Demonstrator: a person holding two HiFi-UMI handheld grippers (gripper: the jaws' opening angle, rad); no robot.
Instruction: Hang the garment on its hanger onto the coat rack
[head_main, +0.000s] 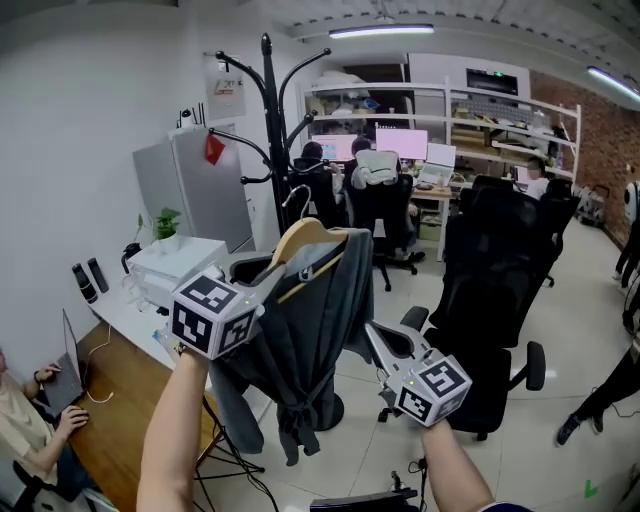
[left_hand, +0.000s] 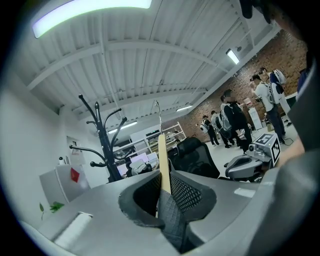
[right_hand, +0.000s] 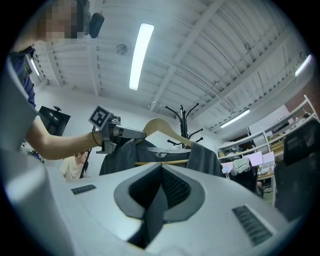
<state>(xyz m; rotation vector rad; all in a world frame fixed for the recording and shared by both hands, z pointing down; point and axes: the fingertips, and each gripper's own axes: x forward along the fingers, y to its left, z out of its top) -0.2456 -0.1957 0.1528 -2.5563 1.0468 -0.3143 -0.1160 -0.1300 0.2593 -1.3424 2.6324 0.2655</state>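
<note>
Open-plan office: the coat rack stands upper centre, nothing hung on it. Left gripper fingers clamp the wooden hanger; right gripper fingers appear pinched on the garment, held mid-frame short of the rack. Hooking remains.

In the head view, the garment hangs on the hanger at frame centre, in front of the coat rack. The left gripper is on the hanger from the left. The right gripper meets the garment's lower right edge. A desk occupies the lower left. Office chairs stand at right.
</note>
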